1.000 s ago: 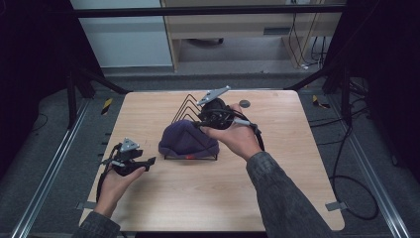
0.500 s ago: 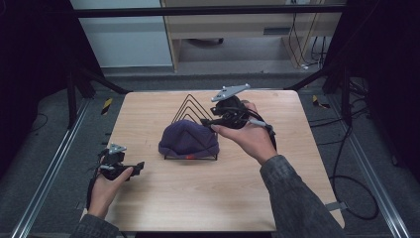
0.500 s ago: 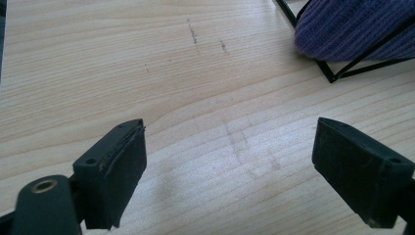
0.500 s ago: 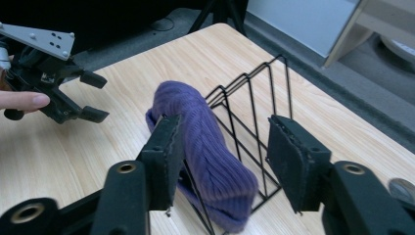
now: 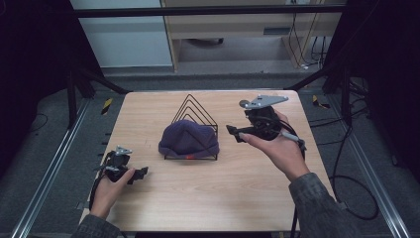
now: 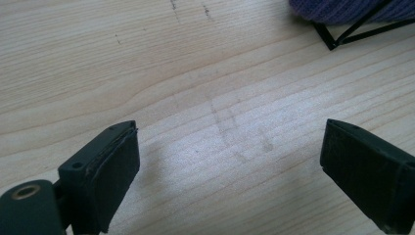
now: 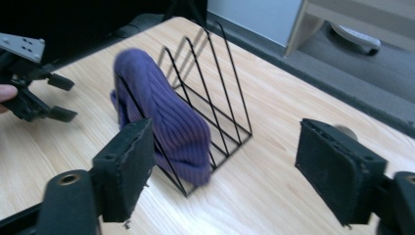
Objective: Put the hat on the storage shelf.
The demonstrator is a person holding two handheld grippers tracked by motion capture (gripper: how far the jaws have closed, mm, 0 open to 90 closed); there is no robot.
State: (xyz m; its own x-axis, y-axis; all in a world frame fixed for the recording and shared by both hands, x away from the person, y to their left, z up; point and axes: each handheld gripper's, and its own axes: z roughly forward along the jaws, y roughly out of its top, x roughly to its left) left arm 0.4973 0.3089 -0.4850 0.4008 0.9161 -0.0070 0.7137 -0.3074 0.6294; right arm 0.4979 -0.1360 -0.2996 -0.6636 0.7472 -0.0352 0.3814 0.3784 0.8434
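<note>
We see the purple hat [image 5: 188, 139] draped over the front wires of the black rack [image 5: 194, 110], mid-table [image 5: 208, 198]. To its right, well apart from it, the right gripper [image 5: 234, 133] hovers with jaws that have just been opening, now wide with nothing between them. Near the table's left edge, the left gripper [image 5: 143, 172] sits low over bare wood, its jaws also just opened wide and empty
</note>
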